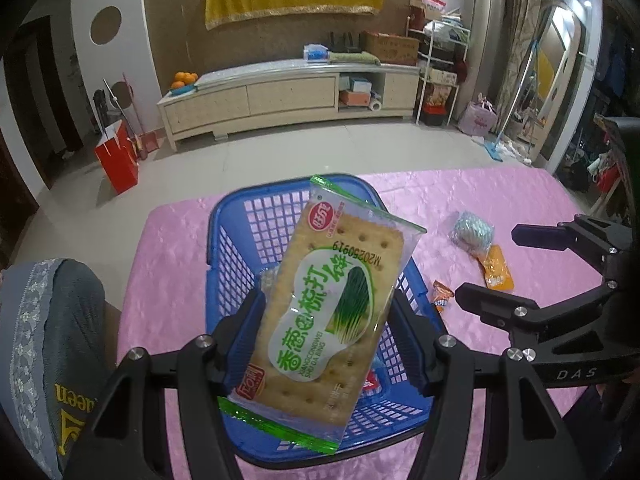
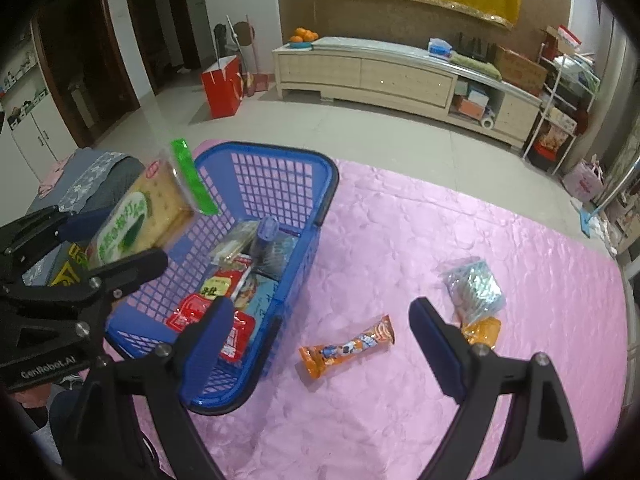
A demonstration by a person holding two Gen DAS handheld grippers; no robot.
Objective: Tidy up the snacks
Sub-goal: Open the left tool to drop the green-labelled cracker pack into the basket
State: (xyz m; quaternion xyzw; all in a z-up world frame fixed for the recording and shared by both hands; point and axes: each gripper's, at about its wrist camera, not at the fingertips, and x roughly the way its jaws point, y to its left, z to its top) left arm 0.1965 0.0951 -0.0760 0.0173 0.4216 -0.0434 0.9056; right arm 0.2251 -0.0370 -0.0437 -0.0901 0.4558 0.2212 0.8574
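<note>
My left gripper (image 1: 326, 312) is shut on a cracker packet (image 1: 332, 308) with green lettering, held above the blue basket (image 1: 228, 240). The right wrist view shows the same packet (image 2: 136, 220) over the basket's left rim, in the left gripper (image 2: 116, 240). The blue basket (image 2: 320, 184) holds several snack packs, red ones among them. My right gripper (image 2: 320, 328) stands open above the pink cloth, with an orange snack bar (image 2: 348, 346) lying between its fingers' line. In the left wrist view the right gripper (image 1: 488, 264) shows at the right edge.
A pale blue wrapped pack (image 2: 474, 284) and a small orange pouch (image 2: 482, 330) lie on the pink tablecloth (image 2: 400, 420) to the right. A cushioned seat (image 1: 48, 344) stands left of the table. Beyond the table's far edge are the floor, a red bag (image 1: 118, 160) and a TV cabinet (image 1: 280, 96).
</note>
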